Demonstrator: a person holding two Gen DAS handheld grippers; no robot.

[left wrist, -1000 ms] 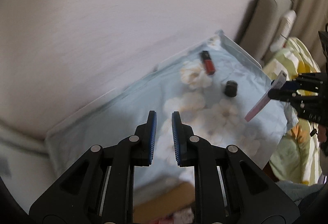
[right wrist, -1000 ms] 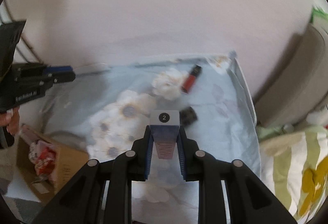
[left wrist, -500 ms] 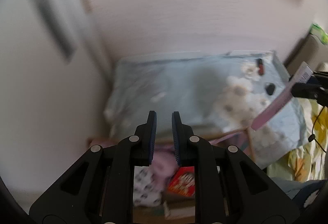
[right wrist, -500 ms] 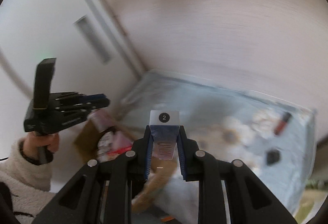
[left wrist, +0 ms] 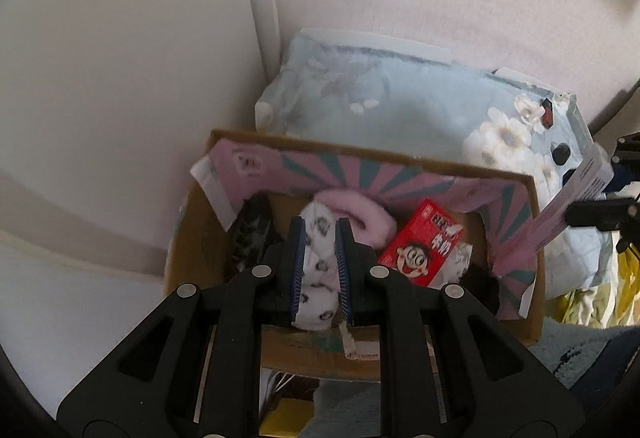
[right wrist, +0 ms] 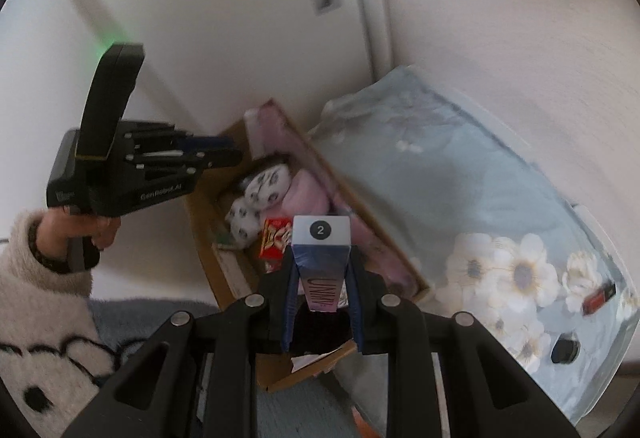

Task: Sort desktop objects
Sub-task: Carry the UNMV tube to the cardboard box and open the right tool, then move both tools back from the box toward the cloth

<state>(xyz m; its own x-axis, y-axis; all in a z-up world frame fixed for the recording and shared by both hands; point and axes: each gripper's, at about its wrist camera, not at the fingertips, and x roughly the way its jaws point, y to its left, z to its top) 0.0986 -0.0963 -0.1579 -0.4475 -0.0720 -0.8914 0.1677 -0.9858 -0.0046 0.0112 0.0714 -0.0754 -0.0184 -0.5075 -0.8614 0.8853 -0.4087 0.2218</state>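
A table (left wrist: 400, 105) under a pale blue floral cloth sits against the wall on the right. A cardboard box (left wrist: 534, 318) stands on the floor at its left end, holding a pink plush item (left wrist: 356, 211), spotted white socks (right wrist: 266, 183) and a red snack box (left wrist: 420, 242). The right gripper (right wrist: 320, 278) hovers over the near part of the box, jaws pinching a tall pink carton (right wrist: 322, 258) marked 2. The left gripper (left wrist: 319, 266) hangs above the box, jaws pressed nearly together, holding nothing. On the table's far right lie a red lipstick (right wrist: 598, 296) and a black cap (right wrist: 565, 350).
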